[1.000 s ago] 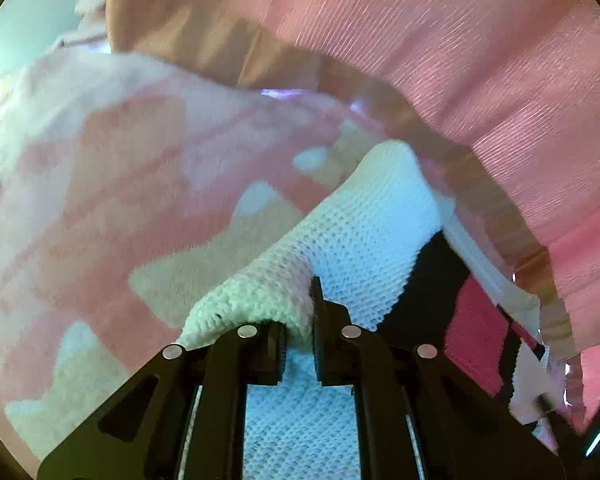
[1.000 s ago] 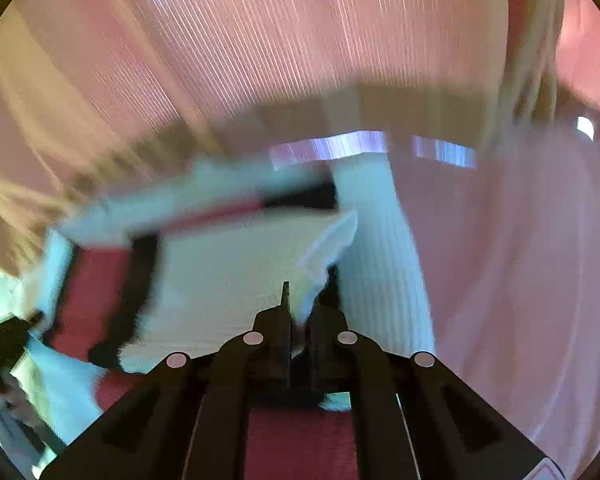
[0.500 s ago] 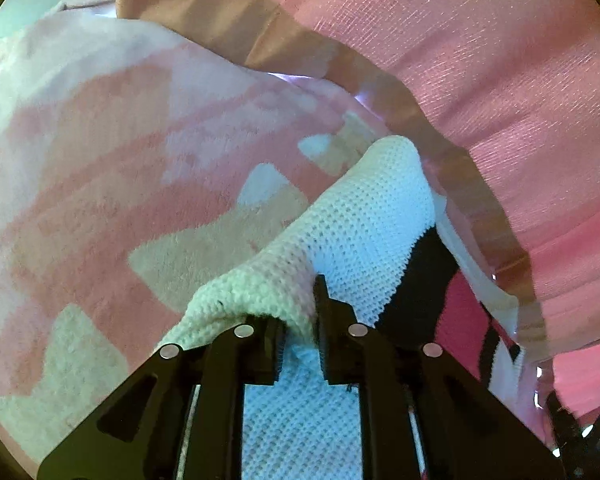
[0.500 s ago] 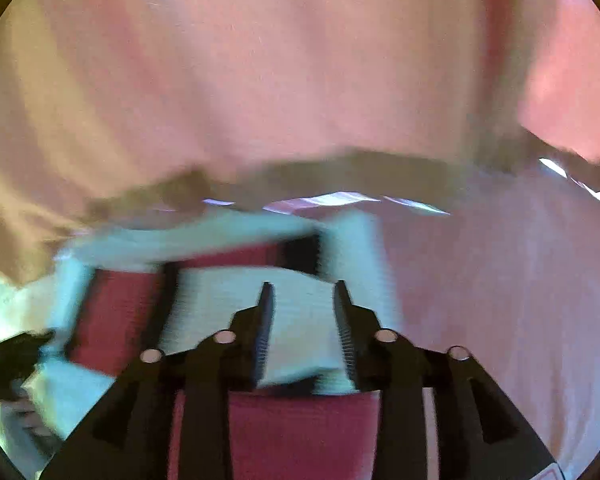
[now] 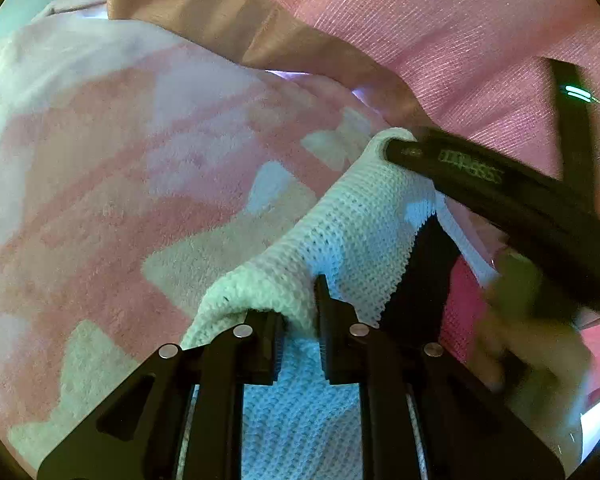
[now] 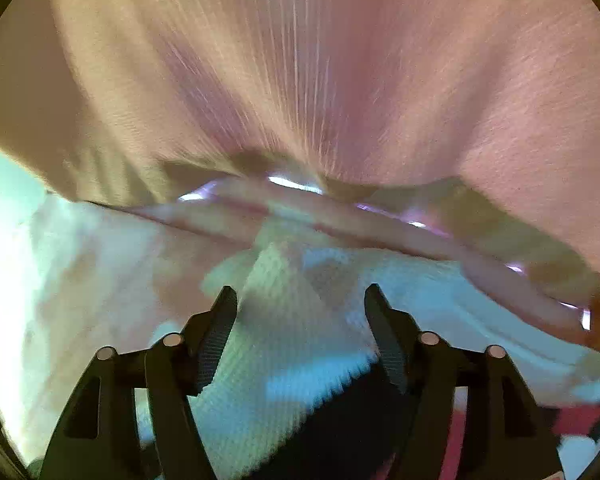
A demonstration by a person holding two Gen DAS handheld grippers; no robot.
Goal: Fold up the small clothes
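White knit (image 5: 360, 220), with black and red panels on its right, lies on a pink blanket (image 5: 140, 180) patterned with cream shapes. The left tongs (image 5: 300, 308) are clamped on a bunched fold at the knit's near edge. From there the folded edge runs up and right to a far corner, where one finger (image 5: 460, 168) of the right tongs (image 6: 300, 296) lies against the cloth. Pale lettering runs along that finger, too blurred to read. The right tongs have just been closing. In their own view, though, they stand wide apart with the knit between them, and the pads are not pressing on it. A blurred hand (image 5: 532, 320) shows low on the right in the left view. Left of the knit the blanket is bare. A pink curtain (image 5: 440, 40) hangs behind, its hem just above the blanket's far edge and close over the knit's far corner.
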